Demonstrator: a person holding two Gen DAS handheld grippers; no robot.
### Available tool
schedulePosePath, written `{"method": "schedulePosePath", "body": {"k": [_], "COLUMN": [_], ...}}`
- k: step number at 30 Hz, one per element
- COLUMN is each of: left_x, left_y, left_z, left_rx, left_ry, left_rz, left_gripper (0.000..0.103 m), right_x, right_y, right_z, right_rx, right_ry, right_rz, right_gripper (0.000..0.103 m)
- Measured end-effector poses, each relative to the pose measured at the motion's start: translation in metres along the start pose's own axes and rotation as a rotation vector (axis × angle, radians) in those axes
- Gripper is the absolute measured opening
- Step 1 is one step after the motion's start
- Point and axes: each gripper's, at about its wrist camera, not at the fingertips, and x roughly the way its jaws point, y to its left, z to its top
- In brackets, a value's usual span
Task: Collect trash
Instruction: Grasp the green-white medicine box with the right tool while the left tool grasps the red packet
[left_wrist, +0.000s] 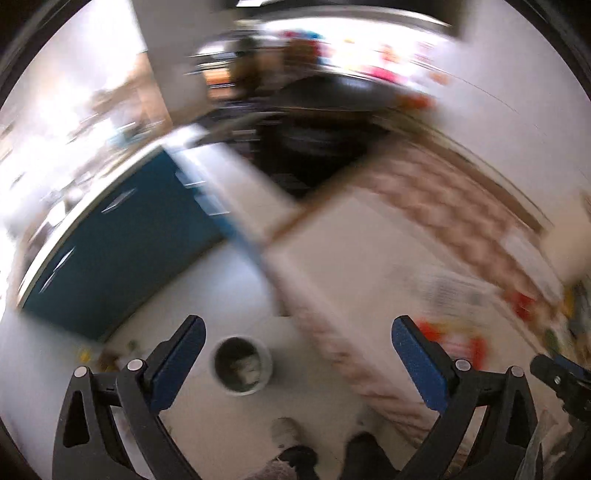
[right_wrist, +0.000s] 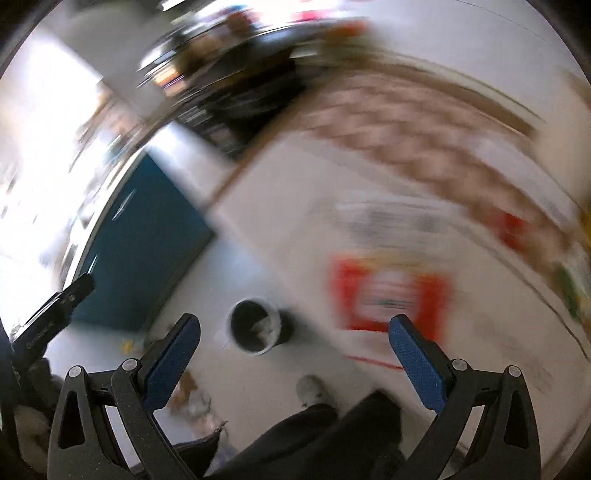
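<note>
Left gripper (left_wrist: 297, 341) over round part-filled bin (left_wrist: 242, 365)

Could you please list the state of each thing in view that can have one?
Left claw: open, empty.
Right claw: open, empty.
Round white waste bin: upright on floor, uncovered, some trash inside.
Blue cabinet doors: shut.
Scattered floor litter: lying loose, uncollected.

Motion blur smears both views. Faint white lettering runs along the black tool (right_wrist: 51, 314) at left, too soft to read. No other text is legible.
</note>
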Motion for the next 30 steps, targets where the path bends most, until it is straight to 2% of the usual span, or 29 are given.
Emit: {"method": "schedulePosePath", "body": {"k": [5,7,10,14,18,19,20,21,23,24,27,30], "left_x": [0.040,0.063,0.095,0.132,0.166,0.174,0.180,0.185,0.189,0.188,0.180,0.175], "left_y": [-0.157,-0.206,-0.271,-0.324,-0.350,-0.356,-0.361,-0.363,-0.367,-0.368,-0.379,-0.383], "left_z": [0.023,0.025,0.021,0.021,0.026,0.027,0.027,0.026,0.027,0.027,0.024,0.023], "left_rx": [0.204,0.256,0.326,0.360,0.349,0.358,0.368,0.369,0.343,0.343,0.406,0.418], "left_ry": [0.138,0.200,0.269,0.315,0.361,0.368,0.380,0.393,0.417,0.420,0.390,0.383], "left_rz": [-0.171,-0.207,-0.212,-0.198,-0.209,-0.205,-0.207,-0.217,-0.282,-0.302,-0.278,-0.283], "left_gripper": [0.103,0.103,0.102,0.098,0.097,0.089,0.073,0.062,0.035,0.029,0.024,0.016], "right_x": [-0.027,-0.029,-0.010,0.025,0.056,0.065,0.071,0.076,0.084,0.085,0.081,0.076], "right_y": [-0.154,-0.212,-0.281,-0.327,-0.341,-0.342,-0.343,-0.345,-0.351,-0.354,-0.360,-0.363], "right_z": [0.009,0.014,0.026,0.039,0.049,0.052,0.054,0.056,0.059,0.060,0.061,0.057], "right_rx": [0.209,0.237,0.225,0.114,0.037,0.018,0.009,0.006,0.020,0.039,0.085,0.123], "right_ry": [-0.040,-0.032,0.042,0.129,0.164,0.178,0.185,0.187,0.192,0.181,0.149,0.126], "right_rz": [-0.180,-0.272,-0.354,-0.430,-0.447,-0.453,-0.454,-0.454,-0.460,-0.452,-0.438,-0.455], "right_gripper": [0.103,0.103,0.103,0.103,0.103,0.103,0.103,0.103,0.102,0.100,0.090,0.087]}}
